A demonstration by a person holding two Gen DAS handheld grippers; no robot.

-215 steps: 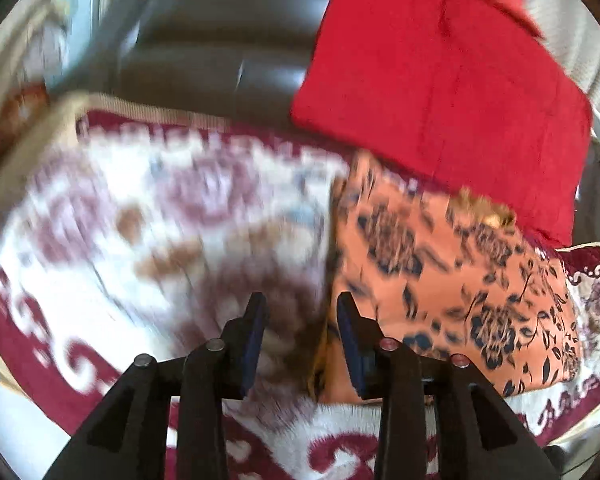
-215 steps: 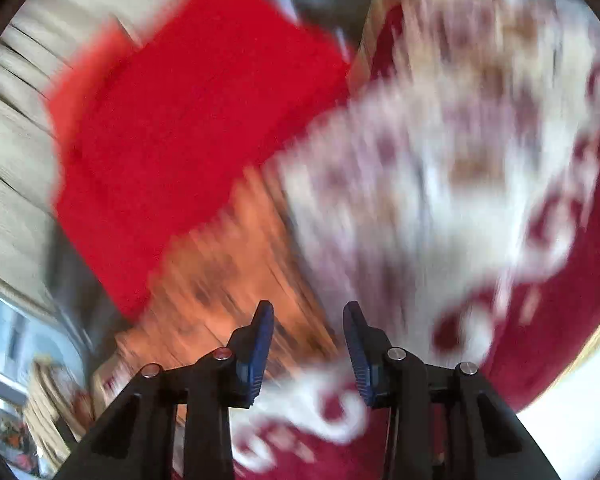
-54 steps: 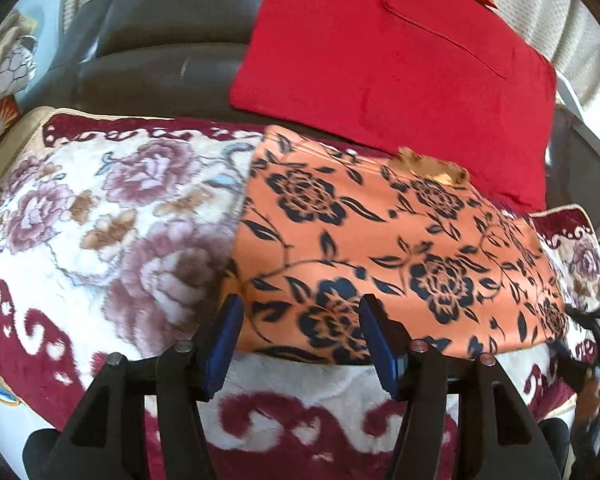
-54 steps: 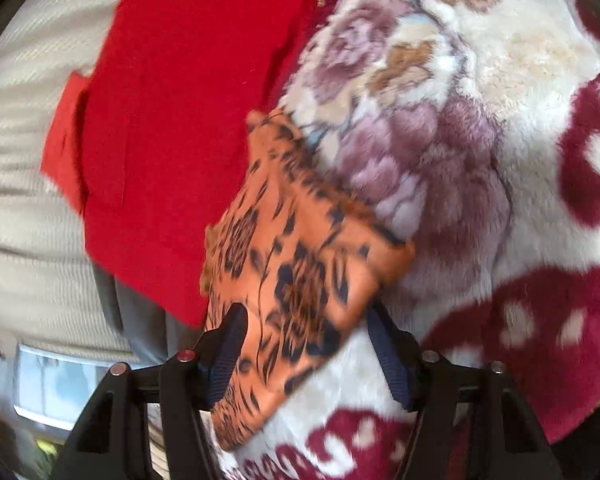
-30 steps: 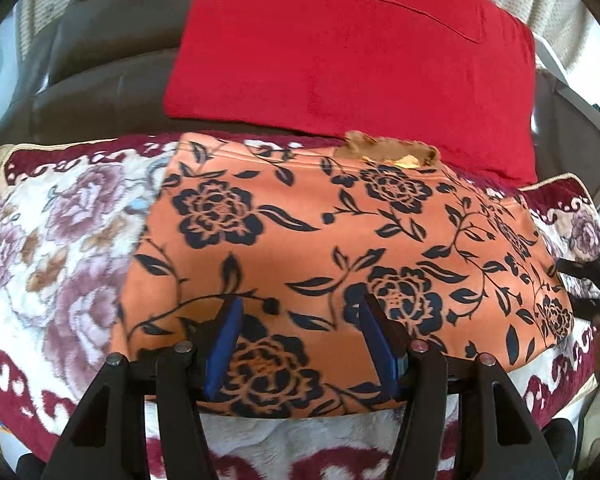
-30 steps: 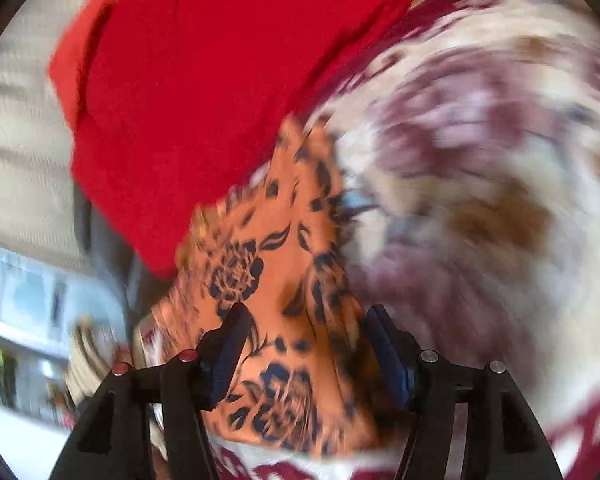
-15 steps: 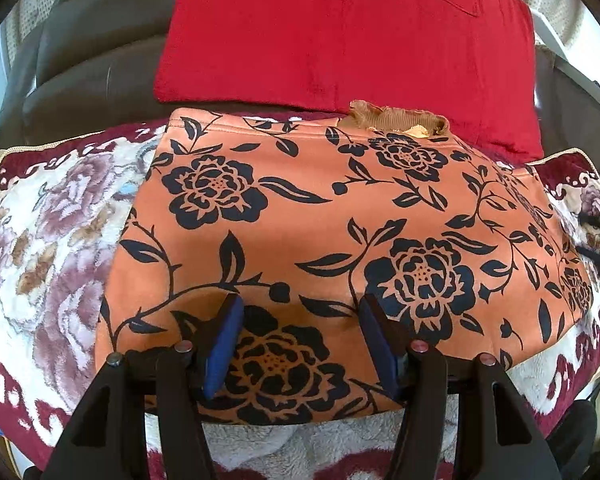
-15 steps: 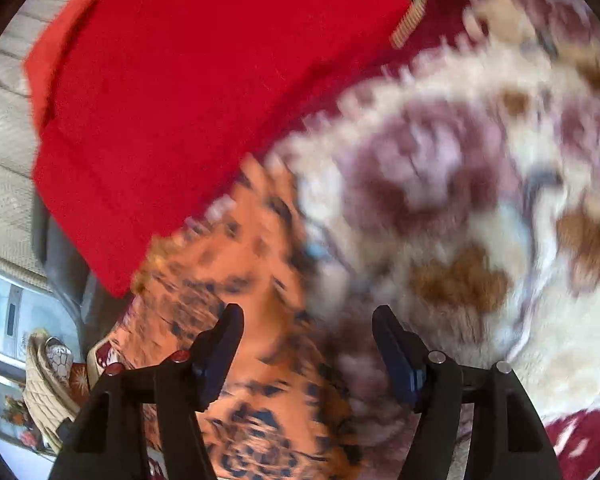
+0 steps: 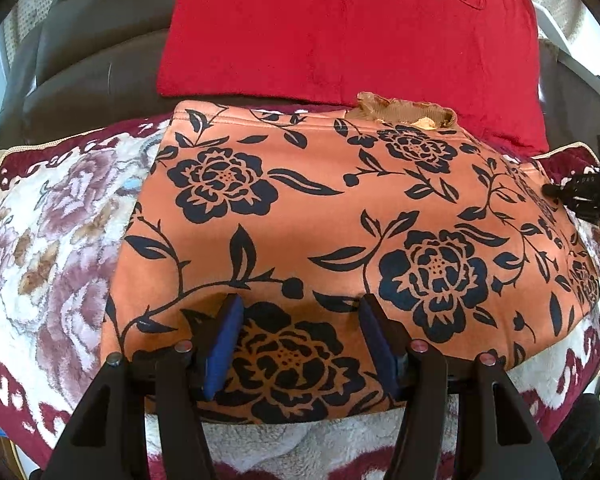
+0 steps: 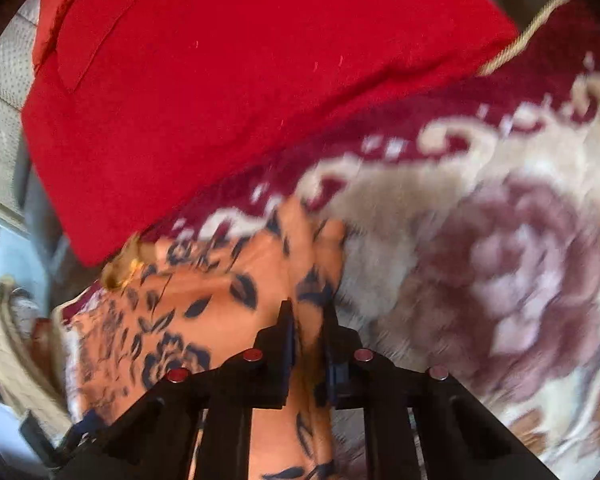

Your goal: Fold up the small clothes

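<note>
An orange garment with black flowers (image 9: 340,208) lies flat on a floral blanket (image 9: 52,232). My left gripper (image 9: 300,312) is open, its fingers resting on the garment's near edge. My right gripper (image 10: 308,320) is shut on an edge of the same garment (image 10: 204,292), with the cloth bunched between its fingers. The right gripper also shows at the right edge of the left wrist view (image 9: 592,196).
A red cushion (image 9: 348,28) leans against a dark sofa back (image 9: 92,64) behind the garment; it also shows in the right wrist view (image 10: 240,72). The blanket (image 10: 500,248) has a maroon border. A tan collar piece (image 9: 404,110) peeks from the garment's far edge.
My right gripper has closed on the garment's edge; it was open half a second ago. My left gripper has barely moved and stays open on the garment's near edge.
</note>
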